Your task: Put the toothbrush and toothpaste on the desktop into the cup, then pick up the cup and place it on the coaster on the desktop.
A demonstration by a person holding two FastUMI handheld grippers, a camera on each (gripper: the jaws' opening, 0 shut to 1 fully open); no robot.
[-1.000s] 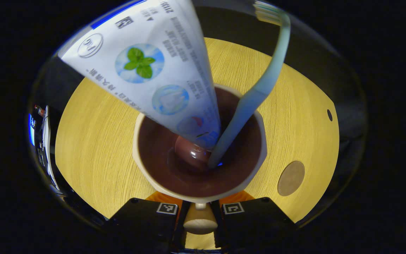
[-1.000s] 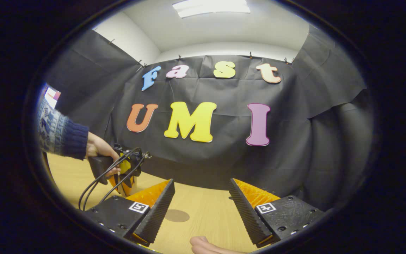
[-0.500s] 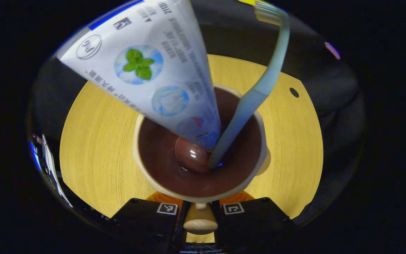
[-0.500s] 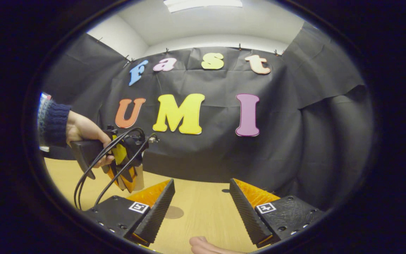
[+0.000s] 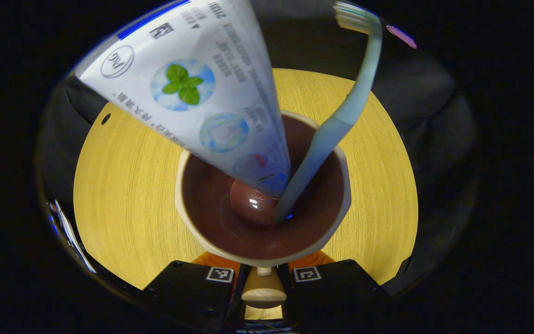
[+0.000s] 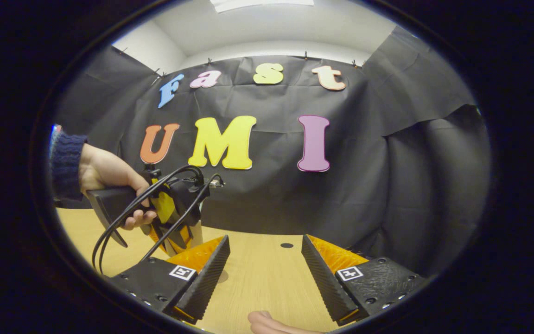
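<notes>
The left tool [image 5: 263, 273] is clamped on the cup's handle [image 5: 263, 291], the two fingers pressing it from either side, and the cup [image 5: 262, 185] hangs off the counter [image 5: 123, 185] with its brown inside facing the left gripper view. The toothpaste tube [image 5: 202, 88] leans out over the rim towards the upper left, and the toothbrush [image 5: 341, 116] stands beside it with its bristles up and its handle end down in the bottom of the cup. In the right gripper view a hand [image 6: 104, 178] carries that left tool [image 6: 174, 218] above the wooden top, while the right tool [image 6: 264, 269] rests low with its jaws spread wide and nothing between them. A sliver of the brown coaster [image 6: 222, 277] seems to peek out beside the right tool's near finger, just below where the cup is carried. The step in hand looks to be carrying the cup over to the coaster. To do it well, keep the cup level so the tall, top-heavy tube does not tip out, centre the base above the disc, lower straight down, and release only once the base sits flat.
</notes>
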